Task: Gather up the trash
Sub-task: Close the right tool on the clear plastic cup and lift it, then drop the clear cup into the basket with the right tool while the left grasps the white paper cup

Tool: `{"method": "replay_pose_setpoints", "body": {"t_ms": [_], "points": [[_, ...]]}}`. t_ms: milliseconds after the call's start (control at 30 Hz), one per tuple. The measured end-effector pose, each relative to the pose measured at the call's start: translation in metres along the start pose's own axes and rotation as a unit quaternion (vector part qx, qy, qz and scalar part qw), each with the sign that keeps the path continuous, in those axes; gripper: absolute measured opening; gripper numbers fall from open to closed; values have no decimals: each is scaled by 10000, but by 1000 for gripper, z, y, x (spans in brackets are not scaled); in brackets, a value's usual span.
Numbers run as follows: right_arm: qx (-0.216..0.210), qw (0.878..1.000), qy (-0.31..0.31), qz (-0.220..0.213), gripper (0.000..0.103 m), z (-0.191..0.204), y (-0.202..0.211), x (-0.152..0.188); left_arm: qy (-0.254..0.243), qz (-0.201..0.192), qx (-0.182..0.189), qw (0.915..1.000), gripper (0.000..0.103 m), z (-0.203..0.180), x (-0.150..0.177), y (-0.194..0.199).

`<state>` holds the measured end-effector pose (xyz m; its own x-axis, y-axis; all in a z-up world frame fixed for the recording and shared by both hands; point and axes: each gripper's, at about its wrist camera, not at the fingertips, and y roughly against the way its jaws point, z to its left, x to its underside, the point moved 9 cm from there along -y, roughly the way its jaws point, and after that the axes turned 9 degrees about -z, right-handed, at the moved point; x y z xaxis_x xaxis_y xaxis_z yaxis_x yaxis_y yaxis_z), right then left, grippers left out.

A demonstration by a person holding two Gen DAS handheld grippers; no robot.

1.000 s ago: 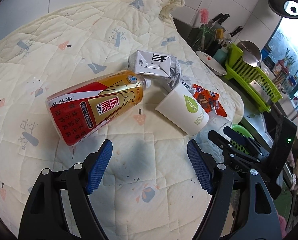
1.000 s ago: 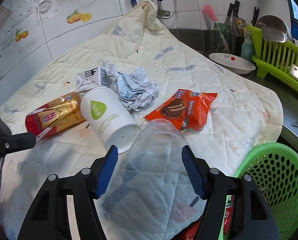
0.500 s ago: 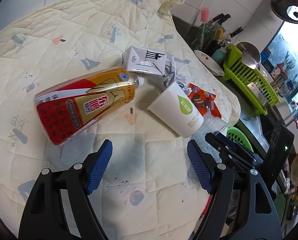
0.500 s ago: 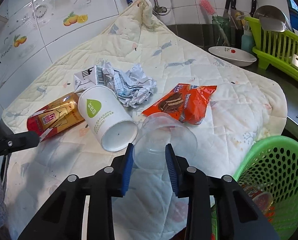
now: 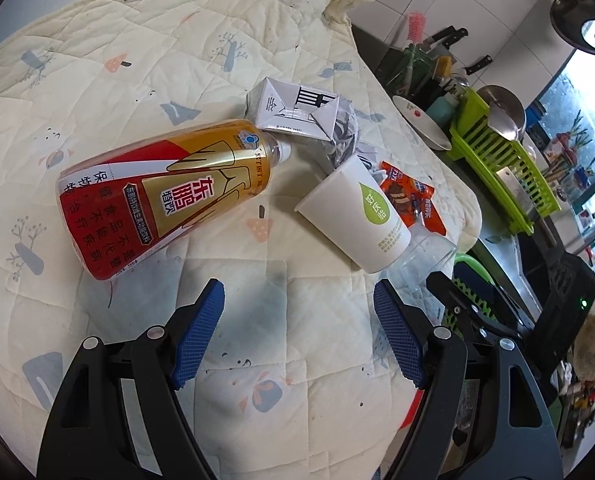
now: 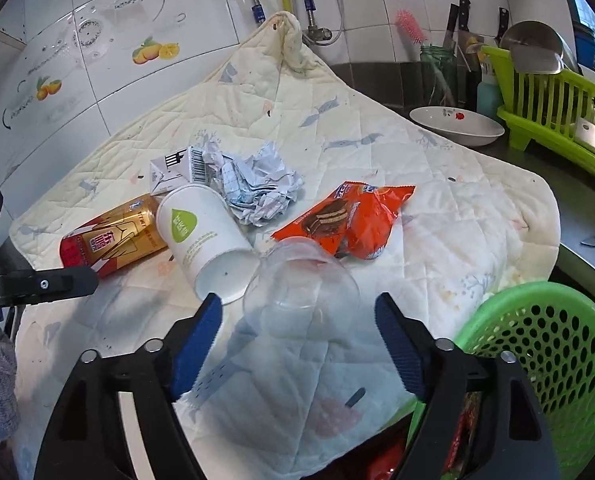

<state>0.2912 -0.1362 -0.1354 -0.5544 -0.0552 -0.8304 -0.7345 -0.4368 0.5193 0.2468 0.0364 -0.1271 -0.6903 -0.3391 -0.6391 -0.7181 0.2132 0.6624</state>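
Observation:
Trash lies on a quilted cloth (image 6: 437, 184): a red and gold bottle (image 5: 165, 196) on its side, a white paper cup (image 5: 357, 216) tipped over, a white carton (image 5: 293, 112), crumpled paper (image 6: 257, 188), an orange snack wrapper (image 6: 349, 216) and a clear plastic cup (image 6: 301, 284) lying mouth toward me. My right gripper (image 6: 297, 300) has its jaws opening wide, and the clear cup's rim lies between the tips without touching the pads. My left gripper (image 5: 297, 286) is open over bare cloth, below the bottle and the paper cup.
A green perforated basket (image 6: 537, 340) holding some red wrappers sits at the cloth's lower right edge. Behind stand a white dish (image 6: 457, 124), a green dish rack (image 6: 557, 104), knives and a tiled wall. My left gripper's finger (image 6: 37, 284) pokes in from the left.
The right jaws narrowed close together near the clear cup half a second ago and have now spread wide again. The cup still lies on the cloth. The left gripper stayed open.

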Motion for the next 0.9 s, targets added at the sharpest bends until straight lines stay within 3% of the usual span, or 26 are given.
{"method": "replay_pose_setpoints", "body": {"t_ms": [167,333,600,900], "points": [[7,10000,-40,91,79,-4,-15,1,34,7,40,10000,76,-3,-3,-3],[-38,9998,-32,174,62,-1,-26,4,60,24,75,10000,76,-13,-6,-8],[-55,9999,19,98,60,4,-13,7,663,134,29,9977,82,-25,-16,-32],[-81,9999,-10,-86,60,-6,34,19,1448,190,-182,9891,83,-30,-21,-65]]}}
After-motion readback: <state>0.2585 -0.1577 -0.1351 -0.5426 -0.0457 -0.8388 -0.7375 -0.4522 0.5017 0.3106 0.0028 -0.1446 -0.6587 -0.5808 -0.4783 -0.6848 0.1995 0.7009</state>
